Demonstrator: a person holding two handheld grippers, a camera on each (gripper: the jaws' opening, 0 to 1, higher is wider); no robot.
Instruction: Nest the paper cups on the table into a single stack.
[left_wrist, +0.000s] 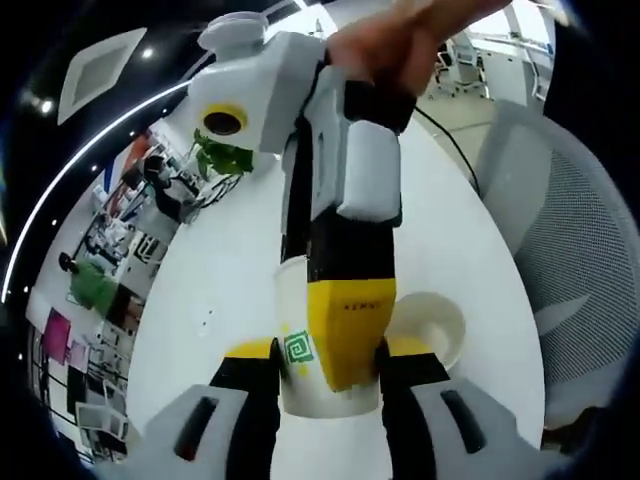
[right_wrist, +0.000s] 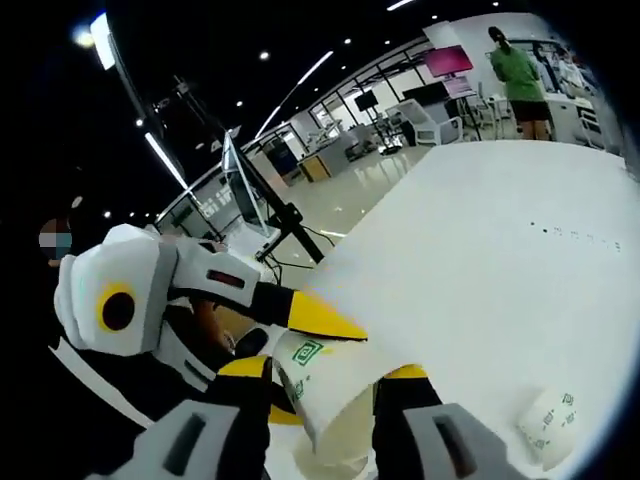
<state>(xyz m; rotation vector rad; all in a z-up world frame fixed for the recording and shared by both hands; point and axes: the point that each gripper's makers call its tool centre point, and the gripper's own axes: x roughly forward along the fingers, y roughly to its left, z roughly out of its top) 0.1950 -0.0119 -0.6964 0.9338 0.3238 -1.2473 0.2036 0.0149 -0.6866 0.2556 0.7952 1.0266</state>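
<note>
A white paper cup (left_wrist: 300, 375) with a green logo stands between my left gripper's (left_wrist: 330, 352) yellow-tipped jaws, which are shut on it. My right gripper (left_wrist: 345, 320) reaches down from above, one yellow jaw lying across this cup's front. In the right gripper view a logo cup (right_wrist: 330, 395) sits tilted between my right gripper's (right_wrist: 322, 372) jaws, shut on it, and the left gripper's yellow jaw tip (right_wrist: 320, 320) rests on its upper side. I cannot tell whether this is one cup or two nested. Another cup (left_wrist: 432, 325) (right_wrist: 548, 425) lies on its side on the white table (left_wrist: 230, 260).
A grey mesh chair (left_wrist: 570, 250) stands at the table's edge. A green plant (left_wrist: 225, 155) sits at the far rim. A hand (left_wrist: 400, 40) holds the right gripper. Beyond the table are a monitor on a stand (right_wrist: 245, 185) and a person in green (right_wrist: 518, 75).
</note>
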